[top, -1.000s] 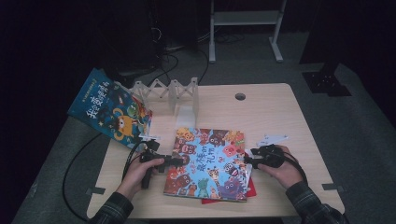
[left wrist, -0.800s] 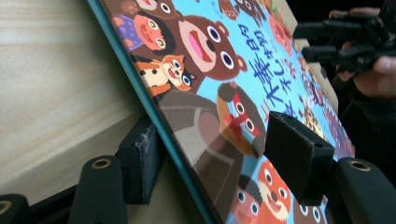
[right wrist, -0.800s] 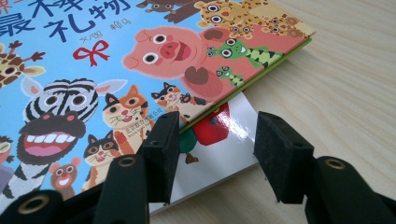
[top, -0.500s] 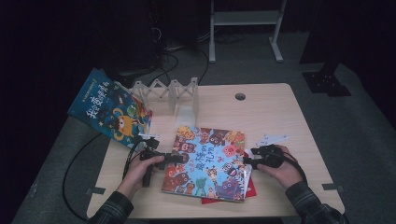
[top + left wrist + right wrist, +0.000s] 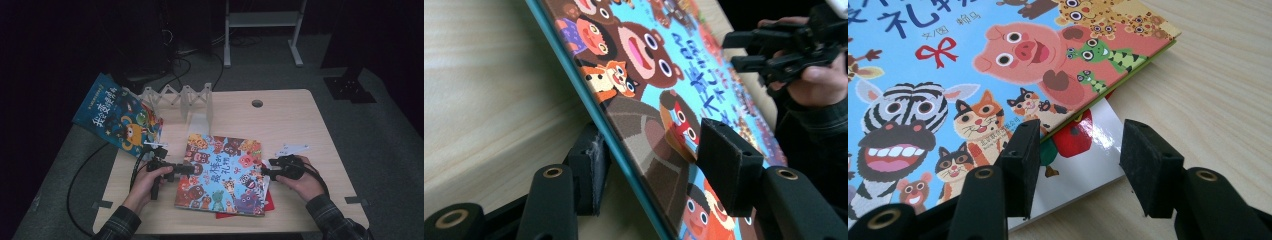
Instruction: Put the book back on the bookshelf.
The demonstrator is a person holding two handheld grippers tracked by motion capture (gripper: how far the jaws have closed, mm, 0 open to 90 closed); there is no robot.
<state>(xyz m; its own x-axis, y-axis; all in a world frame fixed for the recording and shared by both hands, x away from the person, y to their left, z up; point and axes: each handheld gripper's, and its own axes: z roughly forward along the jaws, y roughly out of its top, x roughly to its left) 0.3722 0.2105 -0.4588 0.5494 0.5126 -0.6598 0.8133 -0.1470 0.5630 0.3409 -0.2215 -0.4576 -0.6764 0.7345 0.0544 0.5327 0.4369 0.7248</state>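
Observation:
A picture book (image 5: 220, 172) with cartoon animals on a blue cover lies on the table, on top of a second book (image 5: 269, 200). My left gripper (image 5: 191, 170) is at its left edge. In the left gripper view that edge (image 5: 624, 150) runs slanted between the jaws of the left gripper (image 5: 656, 150), one below and one over the cover. They have just been closing, with a gap left. My right gripper (image 5: 264, 173) is at the right edge. The right gripper (image 5: 1080, 135) is open, its jaws slightly narrower than before, over the lower book's white corner (image 5: 1088, 150).
Another blue picture book (image 5: 117, 117) leans off the table's left rear corner beside a white folding rack (image 5: 182, 97). The wooden table (image 5: 300, 115) has a small round hole (image 5: 257, 103) at the back. A cable (image 5: 80, 175) trails off the left side.
The left jaws have narrowed around the book's left edge. Both hands stay almost where they were. The top book has shifted slightly on the one beneath.

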